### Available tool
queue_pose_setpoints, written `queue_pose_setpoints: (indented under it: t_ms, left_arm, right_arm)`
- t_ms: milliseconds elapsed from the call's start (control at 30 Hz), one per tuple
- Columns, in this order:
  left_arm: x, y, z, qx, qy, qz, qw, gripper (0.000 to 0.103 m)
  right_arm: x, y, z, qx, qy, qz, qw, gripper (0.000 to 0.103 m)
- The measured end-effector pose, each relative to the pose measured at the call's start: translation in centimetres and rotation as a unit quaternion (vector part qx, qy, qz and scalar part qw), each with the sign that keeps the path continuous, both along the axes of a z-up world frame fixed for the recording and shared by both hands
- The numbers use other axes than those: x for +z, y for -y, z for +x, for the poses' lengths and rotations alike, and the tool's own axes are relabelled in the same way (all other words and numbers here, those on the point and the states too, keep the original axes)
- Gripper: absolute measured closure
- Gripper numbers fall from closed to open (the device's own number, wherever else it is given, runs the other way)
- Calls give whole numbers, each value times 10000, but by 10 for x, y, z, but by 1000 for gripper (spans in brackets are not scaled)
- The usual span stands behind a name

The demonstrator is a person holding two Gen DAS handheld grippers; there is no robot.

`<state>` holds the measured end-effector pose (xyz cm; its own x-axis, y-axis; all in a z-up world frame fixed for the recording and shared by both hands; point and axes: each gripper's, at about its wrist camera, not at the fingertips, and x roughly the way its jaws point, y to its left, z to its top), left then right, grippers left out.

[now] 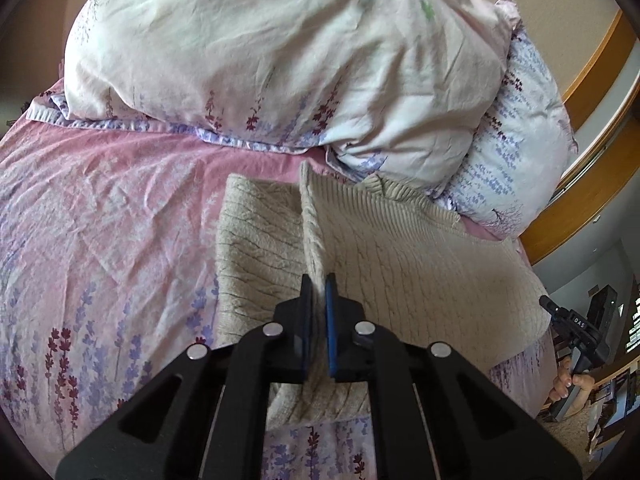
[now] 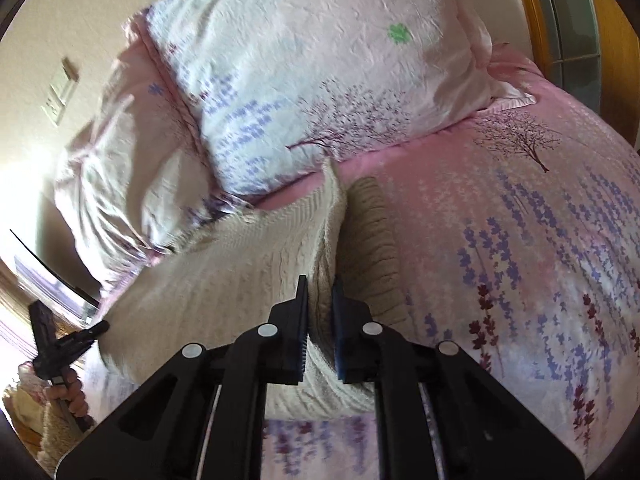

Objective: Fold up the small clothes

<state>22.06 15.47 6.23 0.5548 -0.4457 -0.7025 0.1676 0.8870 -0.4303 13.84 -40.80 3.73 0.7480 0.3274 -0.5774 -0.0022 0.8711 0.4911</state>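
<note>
A beige cable-knit sweater (image 1: 420, 248) lies spread on the pink flowered bedcover (image 1: 104, 208). In the left wrist view my left gripper (image 1: 319, 284) is shut on a raised ridge of the knit, with the folded sleeve part (image 1: 256, 240) lying to its left. In the right wrist view the same sweater (image 2: 224, 280) shows cream, and my right gripper (image 2: 321, 286) is shut on another pinched-up fold of it; a ribbed part (image 2: 372, 240) lies to the right. Each gripper appears small at the edge of the other's view, held by a hand (image 2: 74, 394).
Two large flowered pillows (image 1: 260, 52) are stacked just behind the sweater, against the wall. A wooden frame (image 1: 592, 128) runs along the right side. The bedcover (image 2: 520, 260) spreads wide to the right in the right wrist view. Room furniture (image 1: 608, 360) shows beyond the bed's edge.
</note>
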Motion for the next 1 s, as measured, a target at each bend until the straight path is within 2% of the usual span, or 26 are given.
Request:
queue_pose_setpoints:
  t_ms: [67, 133, 233, 333, 467, 533, 667, 767, 900, 1000]
  left_arm:
    - [0, -5, -1, 14, -23, 3, 10000, 97]
    - [-13, -7, 0, 27, -209, 87, 9997, 97]
    - [-34, -9, 2, 104, -421, 129, 9990, 97]
    - [-45, -10, 3, 134, -488, 148, 9986, 97]
    - [-40, -2, -2, 95, -347, 419, 9985, 96]
    - [-37, -2, -5, 64, -322, 397, 9987, 93]
    - [-19, -15, -13, 233, -84, 248, 9994, 89]
    - [3, -18, -16, 395, 238, 179, 9988, 80]
    - [17, 8, -18, 41, 494, 246, 9985, 68]
    - [12, 36, -18, -235, 519, 513, 9971, 66]
  right_arm:
    - [-5, 3, -2, -25, -97, 27, 9999, 92]
    - [-20, 7, 2, -152, -412, -56, 9990, 92]
    - [-30, 15, 1, -249, -516, 235, 9981, 92]
    - [-32, 14, 9, -377, -636, -57, 9972, 92]
    - [-36, 13, 15, -421, -697, -88, 9966, 92]
    - [-34, 11, 13, -393, -695, -130, 9967, 91]
    - [-15, 6, 8, -449, -357, -311, 9979, 78]
    - [-1, -4, 10, -351, -117, -484, 9981, 67]
    - [7, -28, 22, -48, 11, -729, 9973, 65]
    - [5, -48, 31, 204, -28, -815, 9965, 65]
